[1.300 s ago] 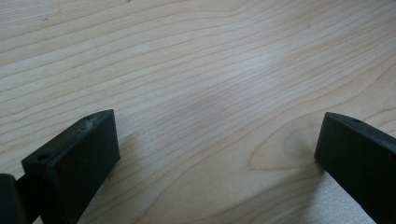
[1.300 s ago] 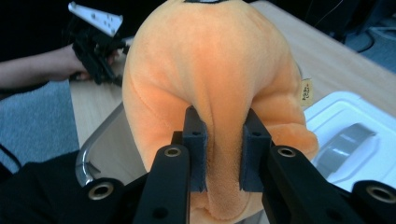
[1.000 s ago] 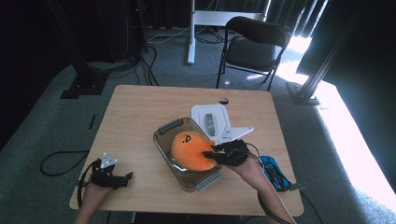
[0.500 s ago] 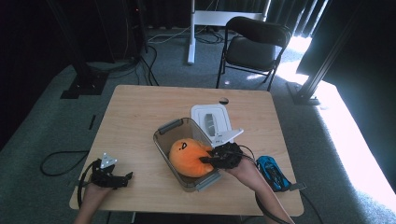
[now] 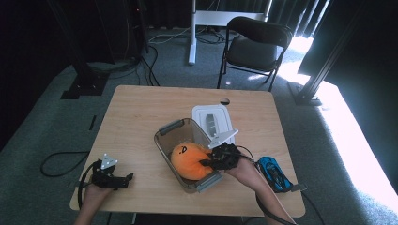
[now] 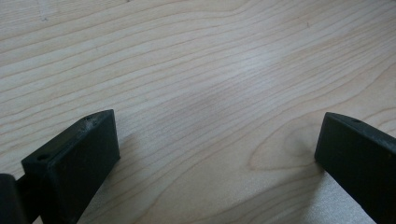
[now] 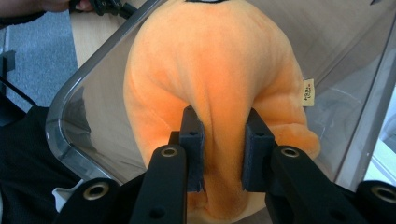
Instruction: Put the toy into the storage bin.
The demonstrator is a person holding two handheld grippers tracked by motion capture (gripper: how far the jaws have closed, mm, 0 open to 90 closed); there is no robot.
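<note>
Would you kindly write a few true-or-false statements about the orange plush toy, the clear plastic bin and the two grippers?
1. The right gripper pinches a fold of the orange plush toy. True.
2. The toy lies on the bare table. False: it sits inside the clear plastic bin.
3. The left gripper holds the white lid. False: its jaws stand open over bare wood.
4. A blue toy car lies right of the bin. True.

Both grippers are matte black. The left gripper (image 5: 126, 177) carries a grey three-cornered plate and trails a black cable. The right gripper (image 7: 220, 154) has blocky foam pads on arms with brass-ringed screw holes; forearms are bare.
</note>
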